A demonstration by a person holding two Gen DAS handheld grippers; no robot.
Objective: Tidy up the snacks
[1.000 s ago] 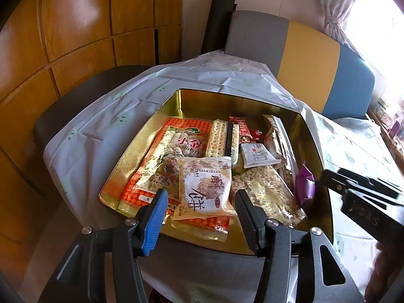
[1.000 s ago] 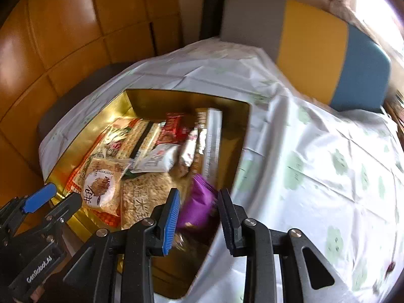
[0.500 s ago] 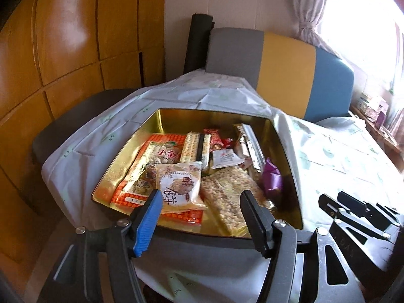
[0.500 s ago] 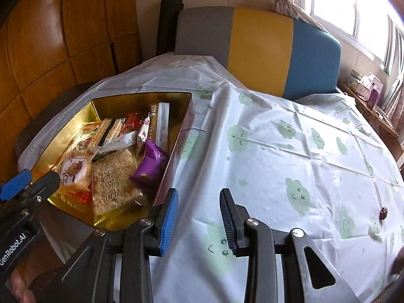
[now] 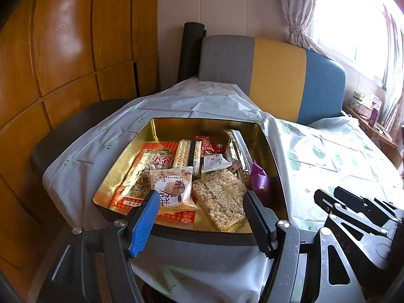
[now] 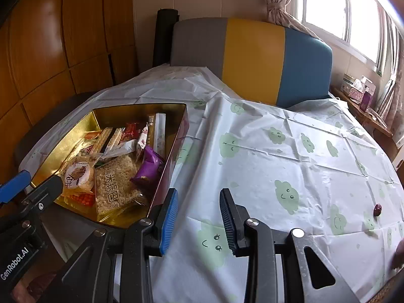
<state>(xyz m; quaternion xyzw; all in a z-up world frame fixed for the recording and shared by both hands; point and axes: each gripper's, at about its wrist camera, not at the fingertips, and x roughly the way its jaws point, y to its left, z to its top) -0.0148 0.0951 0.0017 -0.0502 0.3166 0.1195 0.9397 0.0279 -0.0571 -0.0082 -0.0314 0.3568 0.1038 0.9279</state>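
Note:
An open gold tin (image 5: pixel 176 126) sits on the clothed table and holds several snack packets. Among them are a round-cake packet (image 5: pixel 174 189), a puffed-rice packet (image 5: pixel 222 202) and a purple packet (image 5: pixel 258 179) leaning on the right wall. My left gripper (image 5: pixel 200 194) hovers at the tin's near rim, its jaws opening with nothing between them. My right gripper (image 6: pixel 198 192) is open and empty over the tablecloth, just right of the tin (image 6: pixel 131 112). A small dark red item (image 6: pixel 377 209) lies alone on the cloth at far right.
A white tablecloth (image 6: pixel 277 156) with green cloud prints covers the round table. A grey, yellow and blue seat back (image 6: pixel 252 58) stands behind it, with a black roll (image 6: pixel 164 38) and wood panelling at left. Small boxes (image 6: pixel 358 88) sit on a sill by the window.
Both grippers have pulled back from the tin. The right one left the purple packet in the tin and swung right over the tablecloth. The left jaws have widened.

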